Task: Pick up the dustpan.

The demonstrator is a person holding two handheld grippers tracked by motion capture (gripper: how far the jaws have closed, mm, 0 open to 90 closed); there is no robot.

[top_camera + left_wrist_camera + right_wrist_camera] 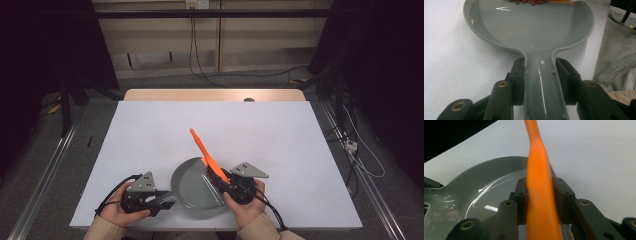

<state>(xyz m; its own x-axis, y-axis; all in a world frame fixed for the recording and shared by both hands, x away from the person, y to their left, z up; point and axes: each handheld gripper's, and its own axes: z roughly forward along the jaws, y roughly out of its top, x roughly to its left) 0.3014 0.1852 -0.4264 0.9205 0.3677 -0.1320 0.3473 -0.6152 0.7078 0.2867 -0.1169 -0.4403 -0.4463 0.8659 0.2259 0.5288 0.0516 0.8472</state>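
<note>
Two grippers work near the table's front edge. The left gripper pinches the dustpan's handle. The right gripper is pressed on the orange brush, over the pan.

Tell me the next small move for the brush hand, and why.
Probably sweep the orange brush a little deeper into the grey dustpan. The right gripper is shut on its handle, the left gripper clamps the dustpan's handle, and dark red bits lie at the pan's mouth.
</note>
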